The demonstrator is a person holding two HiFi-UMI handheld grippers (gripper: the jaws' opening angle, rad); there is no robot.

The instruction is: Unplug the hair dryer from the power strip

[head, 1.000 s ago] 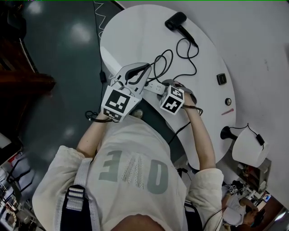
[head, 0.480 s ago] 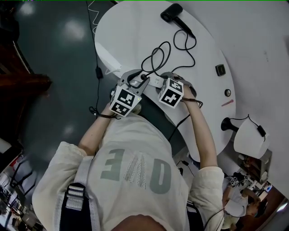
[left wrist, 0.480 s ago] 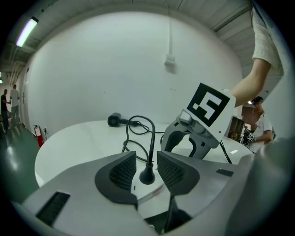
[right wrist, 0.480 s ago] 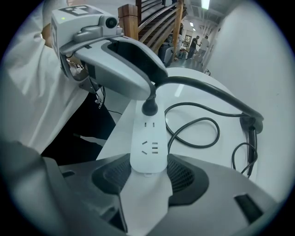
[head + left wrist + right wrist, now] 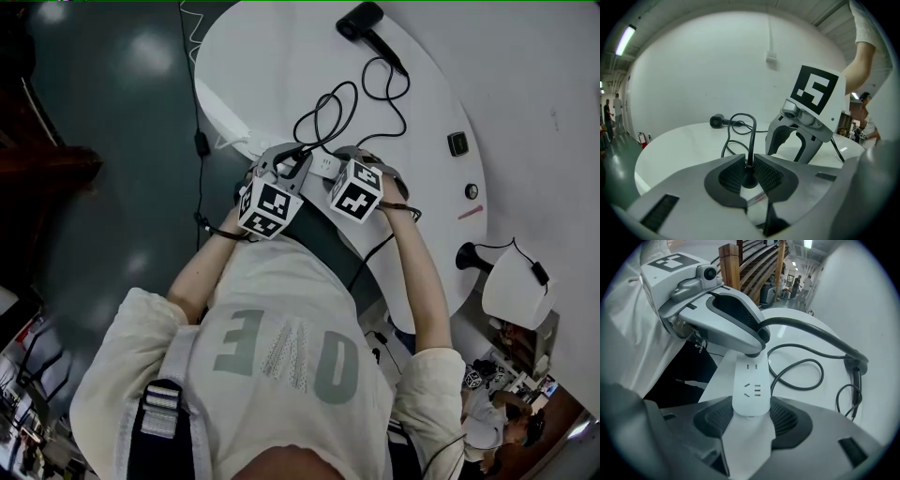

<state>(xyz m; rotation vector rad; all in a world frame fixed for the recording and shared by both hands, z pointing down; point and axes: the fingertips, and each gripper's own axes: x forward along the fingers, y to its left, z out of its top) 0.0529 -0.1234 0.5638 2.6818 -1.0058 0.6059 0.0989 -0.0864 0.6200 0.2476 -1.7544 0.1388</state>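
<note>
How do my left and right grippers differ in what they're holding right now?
The left gripper pinches the black plug, its jaws having just been closing onto it; the right gripper clamps the white power strip. The left gripper's jaws sit narrow, the right gripper's wider. Both grip something.

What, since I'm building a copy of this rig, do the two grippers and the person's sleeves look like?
Both the left gripper and right gripper are smooth grey shells with dark, mesh-textured fingers. Each carries a white cube printed with black square markers. The person wears a pale short-sleeved top.
</note>
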